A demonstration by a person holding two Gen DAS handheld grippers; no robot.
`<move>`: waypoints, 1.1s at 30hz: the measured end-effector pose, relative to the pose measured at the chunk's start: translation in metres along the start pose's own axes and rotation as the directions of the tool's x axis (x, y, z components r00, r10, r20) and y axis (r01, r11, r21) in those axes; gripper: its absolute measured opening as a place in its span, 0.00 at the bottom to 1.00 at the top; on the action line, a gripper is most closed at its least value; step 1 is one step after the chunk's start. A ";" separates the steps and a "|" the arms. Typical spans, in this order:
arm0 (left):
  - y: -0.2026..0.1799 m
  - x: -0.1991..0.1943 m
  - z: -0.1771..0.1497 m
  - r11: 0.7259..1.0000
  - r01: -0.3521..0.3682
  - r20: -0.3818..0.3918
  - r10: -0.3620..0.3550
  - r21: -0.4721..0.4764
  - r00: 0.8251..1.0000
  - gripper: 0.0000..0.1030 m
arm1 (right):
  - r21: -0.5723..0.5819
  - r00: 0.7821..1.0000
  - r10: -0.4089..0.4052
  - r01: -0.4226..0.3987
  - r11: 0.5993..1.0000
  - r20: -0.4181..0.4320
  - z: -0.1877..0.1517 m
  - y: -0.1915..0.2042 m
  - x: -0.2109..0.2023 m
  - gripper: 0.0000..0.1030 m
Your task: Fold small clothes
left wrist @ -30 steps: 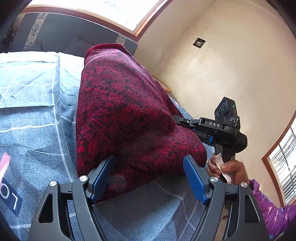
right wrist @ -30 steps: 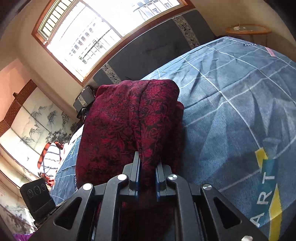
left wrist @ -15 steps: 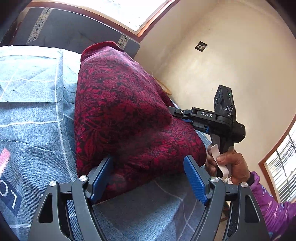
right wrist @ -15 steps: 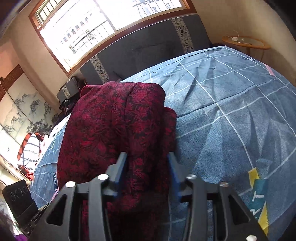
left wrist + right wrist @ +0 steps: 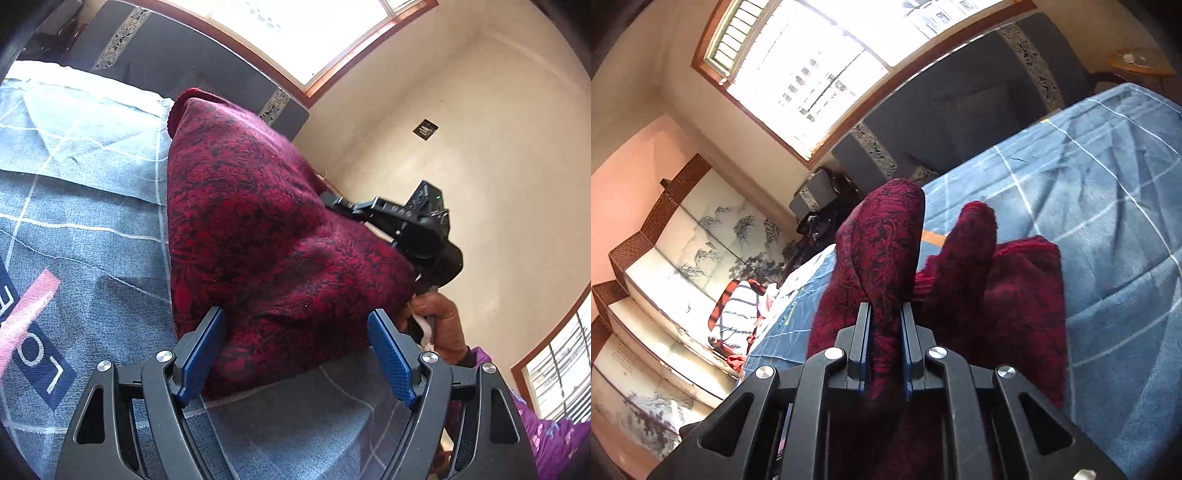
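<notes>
A dark red patterned garment (image 5: 266, 243) lies bunched on the blue bedspread (image 5: 74, 206). My left gripper (image 5: 297, 350) is open, its blue pads on either side of the garment's near edge. My right gripper (image 5: 885, 354) is shut on a fold of the red garment (image 5: 882, 251) and holds it raised off the bed. The rest of the cloth (image 5: 1015, 295) lies to its right. In the left wrist view the right gripper's black body (image 5: 413, 229) shows at the garment's far right edge, held by a hand (image 5: 439, 321).
A dark headboard (image 5: 960, 110) and a bright window (image 5: 820, 62) stand behind the bed. A striped cloth pile (image 5: 738, 314) lies at the bed's left side. A small wooden side table (image 5: 1137, 62) stands at the far right. A cream wall (image 5: 480, 129) lies to the right.
My right gripper opened briefly, then shut again on a fold of the garment and lifted it. The left gripper stayed open at the near edge, shifted slightly.
</notes>
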State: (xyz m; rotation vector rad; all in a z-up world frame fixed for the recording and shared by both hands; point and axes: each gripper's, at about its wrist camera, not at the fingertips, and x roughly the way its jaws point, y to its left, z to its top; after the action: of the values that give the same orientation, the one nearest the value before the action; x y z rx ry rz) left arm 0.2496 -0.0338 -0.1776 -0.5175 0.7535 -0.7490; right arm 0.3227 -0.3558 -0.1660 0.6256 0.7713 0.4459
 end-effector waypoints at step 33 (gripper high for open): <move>-0.013 0.010 0.003 0.998 0.027 -0.050 -0.024 0.055 0.998 0.83 | 0.112 0.976 -0.188 0.177 0.978 0.105 -0.075 -0.035 -0.074 0.13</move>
State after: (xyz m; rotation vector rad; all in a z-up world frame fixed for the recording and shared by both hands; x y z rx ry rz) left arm 0.2512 -0.0493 -0.1713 -0.4600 0.7711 -0.8066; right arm 0.2238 -0.3975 -0.1941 0.6637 0.7373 0.2003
